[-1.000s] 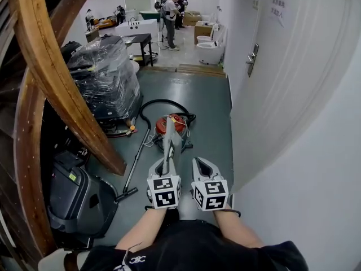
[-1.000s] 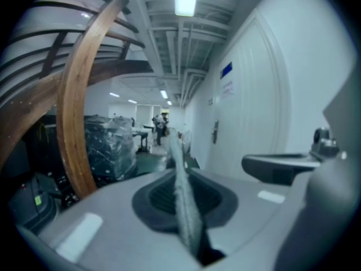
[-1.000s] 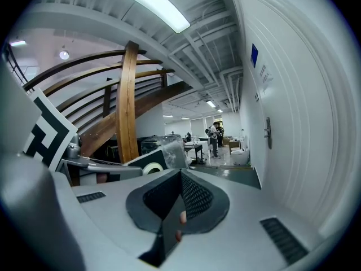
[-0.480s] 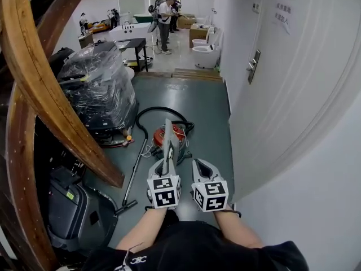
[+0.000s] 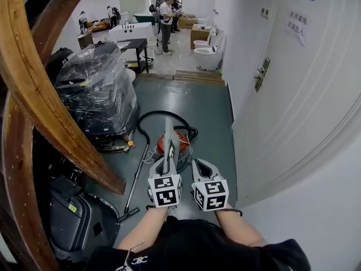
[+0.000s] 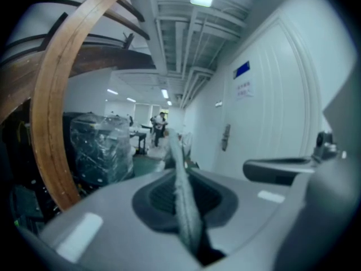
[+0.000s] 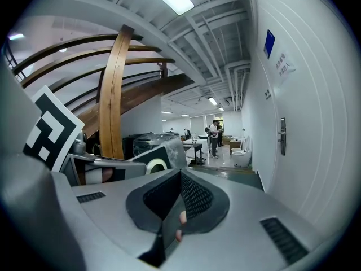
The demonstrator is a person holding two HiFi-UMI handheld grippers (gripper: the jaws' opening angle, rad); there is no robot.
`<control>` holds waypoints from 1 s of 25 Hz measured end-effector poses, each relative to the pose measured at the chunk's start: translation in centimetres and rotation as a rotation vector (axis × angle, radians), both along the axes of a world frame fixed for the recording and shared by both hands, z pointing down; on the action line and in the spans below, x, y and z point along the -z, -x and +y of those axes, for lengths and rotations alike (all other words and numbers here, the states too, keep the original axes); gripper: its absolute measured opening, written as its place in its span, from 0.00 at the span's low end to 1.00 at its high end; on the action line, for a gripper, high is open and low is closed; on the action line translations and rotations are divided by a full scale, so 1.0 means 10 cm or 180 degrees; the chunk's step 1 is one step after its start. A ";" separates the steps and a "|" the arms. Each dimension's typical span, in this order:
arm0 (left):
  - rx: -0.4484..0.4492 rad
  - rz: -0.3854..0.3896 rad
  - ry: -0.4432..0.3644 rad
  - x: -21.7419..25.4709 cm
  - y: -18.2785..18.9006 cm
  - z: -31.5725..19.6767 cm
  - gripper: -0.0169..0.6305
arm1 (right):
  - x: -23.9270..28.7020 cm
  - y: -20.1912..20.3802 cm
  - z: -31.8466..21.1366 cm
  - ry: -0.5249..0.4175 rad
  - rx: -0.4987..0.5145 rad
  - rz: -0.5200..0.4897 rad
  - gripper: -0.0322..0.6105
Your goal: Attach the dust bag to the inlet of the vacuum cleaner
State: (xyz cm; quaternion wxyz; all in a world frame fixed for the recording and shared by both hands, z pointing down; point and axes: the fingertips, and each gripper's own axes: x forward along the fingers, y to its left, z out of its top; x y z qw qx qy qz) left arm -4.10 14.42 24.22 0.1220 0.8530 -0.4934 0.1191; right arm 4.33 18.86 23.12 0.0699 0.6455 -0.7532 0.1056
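The dust bag [image 5: 170,140] is pinched by its lower edge in the L hand-held gripper [image 5: 167,161] and held upright, edge-on, at about waist height in front of the person. In the left gripper view the pads are seen pressed onto the grey fabric from both sides. The R hand-held gripper [image 5: 198,164] is held just beside the L one, w/ jaws pressed together and nothing between them.

The vacuum cleaner [image 5: 183,147], red w/ a black hose [image 5: 148,117] looped round it, is seen lying on the floor [image 5: 208,106] ahead, partly hidden behind the bag. The bag is apart from it and well above it. The inlet can't be made out from here.

Step in hand, as judged: the bag is being brought to the vacuum cleaner; attaching is not yet begun.

Next move, as judged:
- The vacuum cleaner must be reached and the bag lowered to it.
- The inlet must be found first, since it is not in view.
- The bag's opening must be turned to face the inlet, then pushed on.
- The R hand-held gripper will prob. be needed to steady the body or guide the bag's collar.
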 end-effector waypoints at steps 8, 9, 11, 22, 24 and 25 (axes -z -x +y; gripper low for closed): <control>0.0017 0.0048 0.0079 -0.02 0.12 -0.55 0.06 | 0.01 0.16 -0.53 0.0072 0.0063 0.0056 0.05; 0.0020 0.0055 0.0090 -0.02 0.13 -0.61 0.06 | 0.00 0.16 -0.60 0.0082 0.0060 0.0058 0.05; 0.0018 0.0065 0.0114 -0.05 0.14 -0.74 0.06 | -0.02 0.16 -0.73 0.0103 0.0045 0.0047 0.05; -0.0003 0.0109 0.0239 -0.19 0.17 -1.42 0.06 | -0.13 0.20 -1.39 0.0187 0.0005 0.0067 0.05; -0.0017 0.0124 0.0255 -0.20 0.15 -1.54 0.06 | -0.14 0.17 -1.50 0.0204 -0.0023 0.0073 0.05; -0.0027 0.0135 0.0265 -0.20 0.14 -1.60 0.06 | -0.13 0.15 -1.56 0.0210 -0.0037 0.0081 0.05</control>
